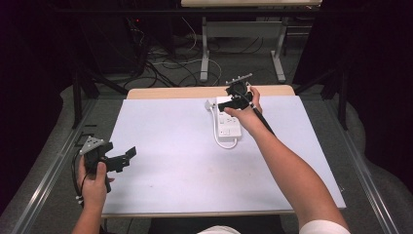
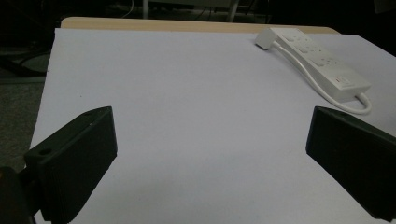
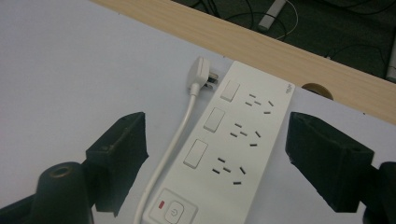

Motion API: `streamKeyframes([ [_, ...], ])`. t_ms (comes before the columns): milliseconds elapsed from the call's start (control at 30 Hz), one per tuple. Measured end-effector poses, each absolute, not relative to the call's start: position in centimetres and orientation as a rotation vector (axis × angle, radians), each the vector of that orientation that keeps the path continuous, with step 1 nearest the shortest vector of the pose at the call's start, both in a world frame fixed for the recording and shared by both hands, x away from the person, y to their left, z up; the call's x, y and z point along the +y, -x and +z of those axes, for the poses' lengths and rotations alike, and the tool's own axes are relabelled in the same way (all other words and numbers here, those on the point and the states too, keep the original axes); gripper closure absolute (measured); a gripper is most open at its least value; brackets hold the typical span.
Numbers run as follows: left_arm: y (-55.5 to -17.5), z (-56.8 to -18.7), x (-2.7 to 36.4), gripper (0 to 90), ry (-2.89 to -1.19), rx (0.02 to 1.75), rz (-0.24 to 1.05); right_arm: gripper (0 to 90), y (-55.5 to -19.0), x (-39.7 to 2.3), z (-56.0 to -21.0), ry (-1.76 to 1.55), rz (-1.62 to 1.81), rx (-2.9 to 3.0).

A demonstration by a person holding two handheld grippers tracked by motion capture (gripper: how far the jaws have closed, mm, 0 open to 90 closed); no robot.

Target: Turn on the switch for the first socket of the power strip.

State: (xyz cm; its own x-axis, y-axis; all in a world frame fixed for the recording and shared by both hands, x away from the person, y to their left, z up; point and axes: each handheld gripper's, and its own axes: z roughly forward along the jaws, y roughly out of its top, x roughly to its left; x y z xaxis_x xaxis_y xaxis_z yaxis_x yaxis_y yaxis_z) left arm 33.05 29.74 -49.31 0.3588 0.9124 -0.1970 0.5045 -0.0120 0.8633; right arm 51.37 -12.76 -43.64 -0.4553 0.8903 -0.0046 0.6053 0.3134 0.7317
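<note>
The white power strip (image 3: 236, 144) lay near the far edge of the table, its cord looping back so that the plug (image 3: 200, 74) rested just beside its end. The right gripper (image 3: 215, 158) hovered above it, jaws spread wide to either side of the body and grasping nothing. The left gripper (image 1: 122, 158) waited well apart at the near left, jaws released too. A closing pinch might have caught the cord along with the strip, or the smooth casing could have slid on the white sheet (image 1: 185, 156). Beyond the wooden table edge (image 3: 261, 46), cables (image 1: 170, 68) sprawled over a dim floor.
</note>
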Motion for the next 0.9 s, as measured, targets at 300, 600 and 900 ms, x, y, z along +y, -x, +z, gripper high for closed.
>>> streamKeyframes([
  [300, -33.1, -49.3, 29.8, 1.8, -1.663, 1.279, 0.532, 28.5, -52.0, -12.2, -44.4, -1.337, 0.971, 2.139],
  [600, -33.1, -49.4, 29.8, 1.8, -1.661, 1.281, 0.532, 41.1, -52.3, -11.9, -45.1, -1.429, 1.029, 2.118],
  [900, -33.1, -49.5, 29.7, 1.8, -1.663, 1.281, 0.528, 44.1, -52.5, -11.5, -45.7, -1.434, 1.059, 2.086],
])
